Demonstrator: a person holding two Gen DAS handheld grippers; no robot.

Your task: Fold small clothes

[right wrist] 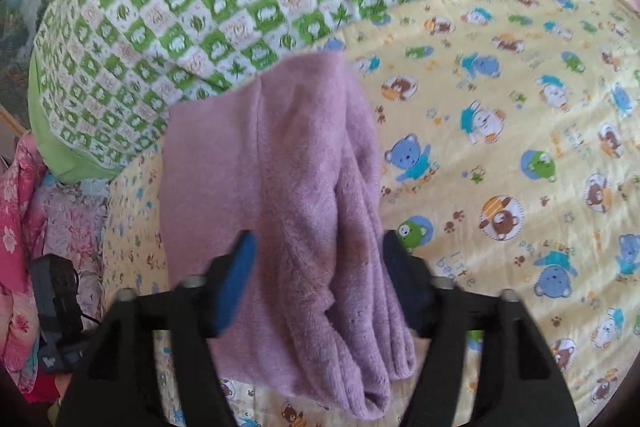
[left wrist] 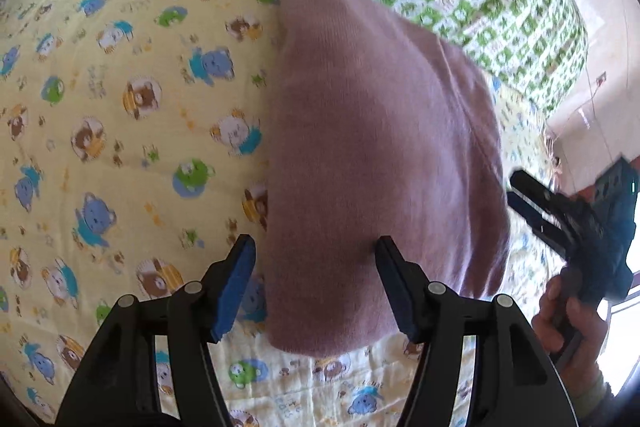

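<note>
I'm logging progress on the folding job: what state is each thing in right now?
Purple knit garment: folded into a compact bundle, lying on the bedding, layered edges visible in the right wrist view.
Left gripper: open, fingers either side of the garment's near end, not pressing.
Right gripper: open, straddling the garment, not pressing.
Yellow bear-print sheet: spread out under the garment.
Green checked quilt: spread out behind it.

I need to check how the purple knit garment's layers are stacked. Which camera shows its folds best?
The right wrist view: the purple knit garment shows its stacked folded edges. The left wrist view shows only one smooth top face.
</note>
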